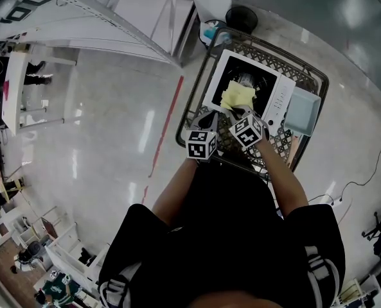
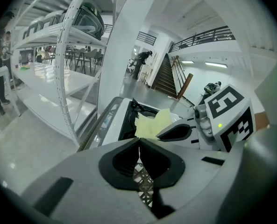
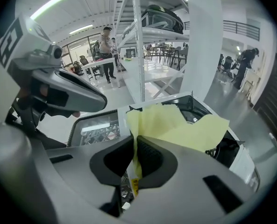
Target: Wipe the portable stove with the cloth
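Note:
A white portable stove (image 1: 277, 98) with a black burner well lies in a wire cart. A yellow cloth (image 1: 237, 97) rests over the burner. My right gripper (image 1: 239, 112) is shut on the near edge of the cloth (image 3: 175, 125), which fans out past the jaws (image 3: 134, 139) over the stove (image 3: 243, 164). My left gripper (image 1: 211, 119) hovers just left of it at the stove's near left corner, shut with nothing between its fingers (image 2: 139, 141). In the left gripper view the cloth (image 2: 152, 122) and the stove (image 2: 116, 118) lie just ahead.
The wire cart (image 1: 320, 82) holds a pale blue tray (image 1: 302, 111) right of the stove. A red line (image 1: 168, 124) runs along the glossy floor on the left. White shelving (image 1: 81, 18) stands at the far left, and a black round object (image 1: 241, 18) beyond the cart.

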Demonstrator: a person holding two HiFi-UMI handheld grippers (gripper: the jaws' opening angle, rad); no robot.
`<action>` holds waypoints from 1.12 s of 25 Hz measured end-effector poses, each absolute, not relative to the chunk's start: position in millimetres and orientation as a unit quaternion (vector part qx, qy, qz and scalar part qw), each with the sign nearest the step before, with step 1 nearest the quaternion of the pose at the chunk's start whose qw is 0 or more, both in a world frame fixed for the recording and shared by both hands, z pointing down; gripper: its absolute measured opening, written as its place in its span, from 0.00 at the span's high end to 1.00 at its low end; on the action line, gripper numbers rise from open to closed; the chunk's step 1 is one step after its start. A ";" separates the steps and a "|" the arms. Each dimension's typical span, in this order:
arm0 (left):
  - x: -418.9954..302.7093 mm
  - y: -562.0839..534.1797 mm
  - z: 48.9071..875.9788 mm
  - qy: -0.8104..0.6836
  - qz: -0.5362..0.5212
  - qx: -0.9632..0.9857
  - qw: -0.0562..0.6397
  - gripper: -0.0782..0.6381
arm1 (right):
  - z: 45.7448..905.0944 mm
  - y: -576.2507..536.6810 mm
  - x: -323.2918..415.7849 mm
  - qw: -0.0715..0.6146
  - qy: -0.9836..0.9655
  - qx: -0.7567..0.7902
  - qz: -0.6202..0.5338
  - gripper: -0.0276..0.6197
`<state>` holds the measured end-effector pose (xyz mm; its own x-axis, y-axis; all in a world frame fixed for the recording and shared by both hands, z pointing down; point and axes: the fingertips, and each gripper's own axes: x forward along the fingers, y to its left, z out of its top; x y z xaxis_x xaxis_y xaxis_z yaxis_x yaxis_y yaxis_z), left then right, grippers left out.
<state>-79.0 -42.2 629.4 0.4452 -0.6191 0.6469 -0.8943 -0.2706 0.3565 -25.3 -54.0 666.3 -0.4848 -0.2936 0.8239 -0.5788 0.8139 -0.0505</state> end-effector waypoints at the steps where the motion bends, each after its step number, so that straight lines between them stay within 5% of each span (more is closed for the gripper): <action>1: -80.2 -41.6 629.5 -0.490 0.194 0.772 0.355 0.86 | 667.3 -51.1 -26.2 0.438 -0.846 0.256 0.165 0.92; 18: -96.8 -41.7 632.9 -0.497 0.194 0.765 0.360 0.86 | 667.6 -18.2 -39.5 0.422 -0.849 0.252 0.193 0.92; 28: -109.6 -67.4 619.7 -0.485 0.174 0.777 0.361 0.86 | 557.3 -102.8 -33.2 0.293 -0.851 0.379 0.215 0.92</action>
<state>-109.6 -67.4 619.7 0.4693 -0.6277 0.6211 -0.8795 -0.2693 0.3924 -33.2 -102.8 557.3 -0.5409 -0.5187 0.6622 -0.7713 0.6199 -0.1444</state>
